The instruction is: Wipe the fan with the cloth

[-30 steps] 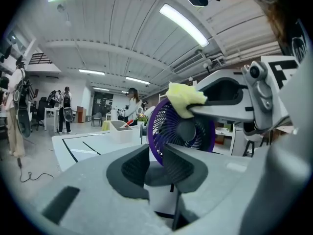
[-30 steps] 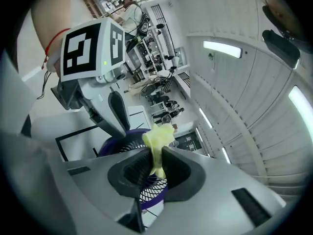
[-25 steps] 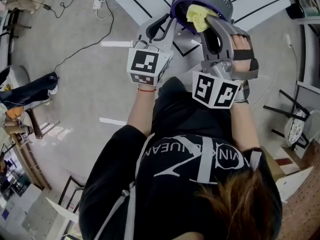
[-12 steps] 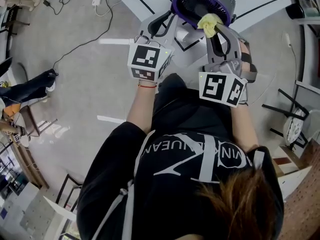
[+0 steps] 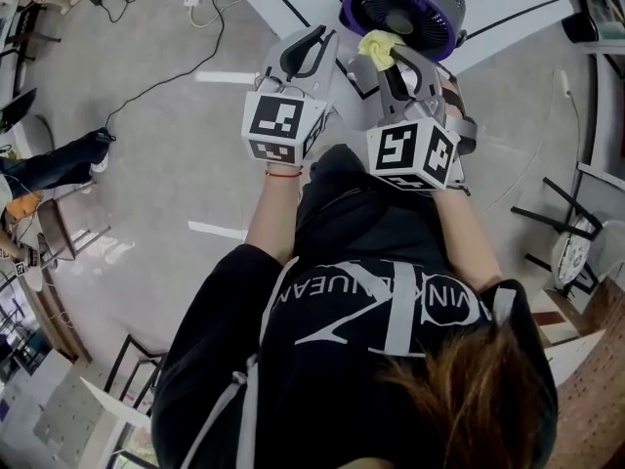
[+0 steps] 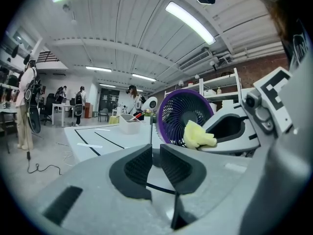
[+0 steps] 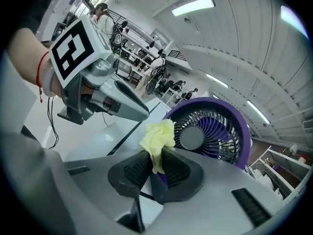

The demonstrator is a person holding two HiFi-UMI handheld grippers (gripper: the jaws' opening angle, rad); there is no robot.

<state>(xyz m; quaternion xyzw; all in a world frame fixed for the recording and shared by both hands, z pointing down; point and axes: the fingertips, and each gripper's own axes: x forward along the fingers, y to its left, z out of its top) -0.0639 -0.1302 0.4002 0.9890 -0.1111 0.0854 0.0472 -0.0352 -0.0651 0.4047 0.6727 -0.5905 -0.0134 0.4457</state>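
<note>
One thin pinch of cloth point(image 7: 157, 136) sat clenched in the right hand-held gripper point(image 7: 155, 163), close by the fan point(image 7: 215, 131) on the worktop point(image 6: 98, 141). The left hand-held gripper point(image 6: 155, 160) was closed and empty. Dragging across the grille could have snagged the cloth and pulled it free.

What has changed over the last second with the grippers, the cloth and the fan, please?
The right gripper has drawn the yellow cloth off the front grille of the purple fan to its near rim, back towards the person. It stays shut on the cloth throughout. The left gripper stays shut and empty beside the fan, barely shifted, and the fan stands where it was.
</note>
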